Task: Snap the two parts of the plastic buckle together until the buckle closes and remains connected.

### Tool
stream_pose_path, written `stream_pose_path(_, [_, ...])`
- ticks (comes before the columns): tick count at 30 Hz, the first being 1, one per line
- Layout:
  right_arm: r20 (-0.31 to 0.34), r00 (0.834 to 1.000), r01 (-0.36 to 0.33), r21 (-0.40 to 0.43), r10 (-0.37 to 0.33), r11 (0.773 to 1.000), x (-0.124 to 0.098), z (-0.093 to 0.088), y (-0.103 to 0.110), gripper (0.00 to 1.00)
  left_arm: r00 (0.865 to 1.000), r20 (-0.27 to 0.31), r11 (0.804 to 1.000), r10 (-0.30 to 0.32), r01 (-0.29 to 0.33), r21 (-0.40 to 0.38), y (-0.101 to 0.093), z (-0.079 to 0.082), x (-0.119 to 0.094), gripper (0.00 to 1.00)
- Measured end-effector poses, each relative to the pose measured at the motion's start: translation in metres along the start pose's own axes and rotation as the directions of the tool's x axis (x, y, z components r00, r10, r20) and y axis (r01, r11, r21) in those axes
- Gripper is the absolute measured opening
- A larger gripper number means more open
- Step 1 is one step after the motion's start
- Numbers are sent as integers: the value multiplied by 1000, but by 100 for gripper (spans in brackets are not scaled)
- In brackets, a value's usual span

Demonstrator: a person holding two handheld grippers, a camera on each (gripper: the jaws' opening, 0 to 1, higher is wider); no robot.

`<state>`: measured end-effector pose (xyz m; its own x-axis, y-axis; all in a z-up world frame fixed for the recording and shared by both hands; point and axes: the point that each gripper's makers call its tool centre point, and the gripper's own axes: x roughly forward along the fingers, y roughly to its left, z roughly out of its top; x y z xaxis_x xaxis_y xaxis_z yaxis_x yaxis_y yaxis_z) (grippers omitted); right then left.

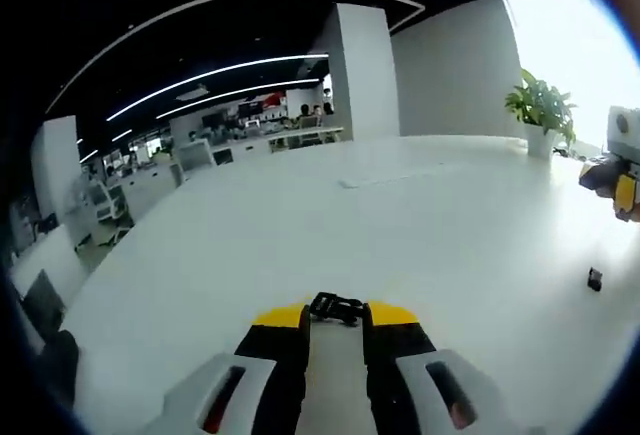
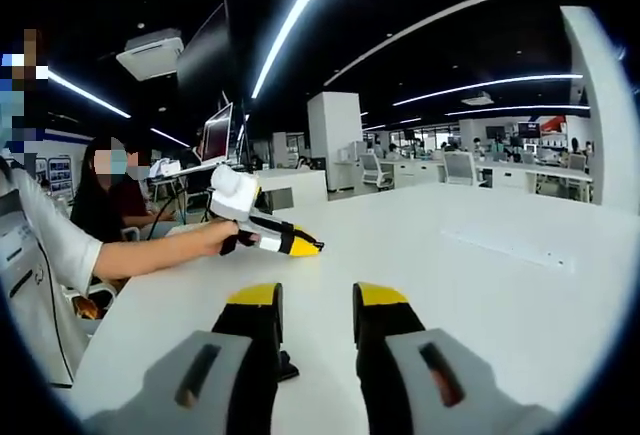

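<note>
Left gripper view: the left gripper (image 1: 335, 317) pinches a black buckle part (image 1: 336, 307) between its yellow tips, above the white table (image 1: 300, 225). A small black piece (image 1: 594, 278) lies well off to the right.

Right gripper view: the right gripper (image 2: 318, 300) is spread, holding nothing; a dark buckle part (image 2: 287, 364) lies just beside its left jaw.

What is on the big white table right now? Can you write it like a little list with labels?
table: white table, long and mostly bare
buckle part one: black piece at the tips of the left gripper, whether gripped cannot be told
buckle part two: small black piece lying alone on the table, far to the side
buckle state: two parts apart, not snapped together
right gripper: jaws open, nothing between them
plant: potted plant at the table's far edge
</note>
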<state>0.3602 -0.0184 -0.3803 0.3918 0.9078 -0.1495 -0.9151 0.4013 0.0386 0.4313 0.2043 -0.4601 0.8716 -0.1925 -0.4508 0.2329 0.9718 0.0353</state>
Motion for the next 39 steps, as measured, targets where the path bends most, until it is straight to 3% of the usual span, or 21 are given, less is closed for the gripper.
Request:
stream_pose_path(10, [-81, 992, -100, -20, 98, 995, 2, -24, 9, 31, 1000, -1, 999, 10, -10, -37, 1, -4, -4, 20])
stream_pose_path(19, [-223, 956, -220, -113, 191, 969, 2, -56, 30, 40, 1000, 11, 1000, -4, 4, -3, -4, -3, -4, 22])
stream_pose_path(32, [-267, 940, -253, -134, 211, 958, 2, -67, 34, 41, 999, 38, 1000, -19, 19, 6, -5, 5, -6, 47])
stream_pose_path(39, [-288, 936, -247, -134, 201, 960, 2, -74, 29, 40, 998, 32, 997, -48, 46, 63, -8, 4, -4, 60])
